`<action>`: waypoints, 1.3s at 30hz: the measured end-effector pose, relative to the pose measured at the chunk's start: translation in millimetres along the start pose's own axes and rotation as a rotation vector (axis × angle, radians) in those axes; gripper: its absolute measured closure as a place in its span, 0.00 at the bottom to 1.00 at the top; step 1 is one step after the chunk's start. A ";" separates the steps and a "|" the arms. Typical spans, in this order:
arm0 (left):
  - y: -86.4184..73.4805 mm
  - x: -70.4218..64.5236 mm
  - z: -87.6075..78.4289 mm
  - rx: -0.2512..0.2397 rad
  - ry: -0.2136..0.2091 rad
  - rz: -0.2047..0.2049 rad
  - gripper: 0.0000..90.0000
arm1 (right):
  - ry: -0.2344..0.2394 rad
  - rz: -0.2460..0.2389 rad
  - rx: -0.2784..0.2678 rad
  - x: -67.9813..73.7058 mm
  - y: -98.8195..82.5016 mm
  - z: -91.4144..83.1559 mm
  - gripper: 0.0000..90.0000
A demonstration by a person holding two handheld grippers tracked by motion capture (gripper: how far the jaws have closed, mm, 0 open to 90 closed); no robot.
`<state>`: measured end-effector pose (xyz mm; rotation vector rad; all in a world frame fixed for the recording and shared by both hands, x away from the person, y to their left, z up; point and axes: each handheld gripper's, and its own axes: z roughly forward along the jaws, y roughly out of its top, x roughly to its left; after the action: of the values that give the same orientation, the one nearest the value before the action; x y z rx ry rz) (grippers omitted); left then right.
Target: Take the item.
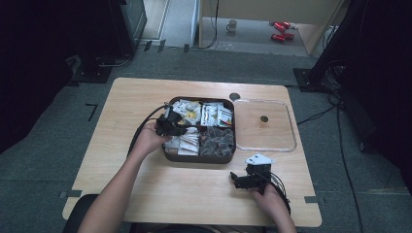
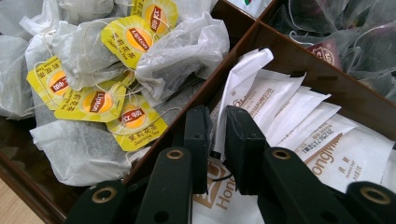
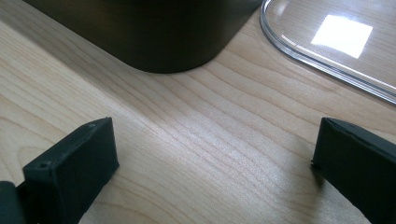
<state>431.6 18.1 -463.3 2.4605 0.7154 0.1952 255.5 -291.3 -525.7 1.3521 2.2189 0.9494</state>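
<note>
Left gripper view: left gripper jaws pinch a white paper sachet in the dark brown divided tray's near-left compartment, yellow-tagged tea bags crowding beyond its divider. Right gripper rests released on the pale wooden desk, near the clear plastic lid.

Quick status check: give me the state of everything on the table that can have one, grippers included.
Dark brown four-compartment tray: uncovered, all compartments filled.
Clear plastic lid: off, lying flat on the table right of the tray.
White paper sachet: upright, pinched between the left jaws.
Left gripper: jaws nearly together, shut on the sachet.
Right gripper: jaws wide open, holding nothing, over bare wood.
</note>
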 end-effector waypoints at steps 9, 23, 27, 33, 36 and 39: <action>1.4 -2.1 1.8 0.018 0.012 0.038 0.98 | -0.001 0.001 -0.001 0.6 -0.8 -0.8 0.00; 1.1 0.2 -10.0 -0.025 -0.029 0.016 0.99 | -0.001 -0.001 -0.001 0.8 -1.0 -1.0 0.00; 1.0 -0.5 -15.3 -0.035 -0.024 0.021 0.99 | -0.001 -0.001 -0.001 0.8 -1.1 -1.1 0.00; 0.6 0.4 -26.2 -0.071 -0.024 0.010 0.99 | -0.001 -0.001 -0.001 0.8 -1.1 -1.1 0.00; -0.2 1.2 -30.1 -0.081 -0.028 0.006 0.99 | -0.001 -0.001 -0.001 0.8 -1.1 -1.1 0.00; -2.3 3.6 -34.9 -0.112 -0.067 -0.024 0.99 | -0.001 -0.001 -0.001 0.8 -1.1 -1.0 0.00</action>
<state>423.7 38.4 -435.7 2.3396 0.6858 0.1388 253.8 -291.3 -525.7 1.3508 2.2183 0.9492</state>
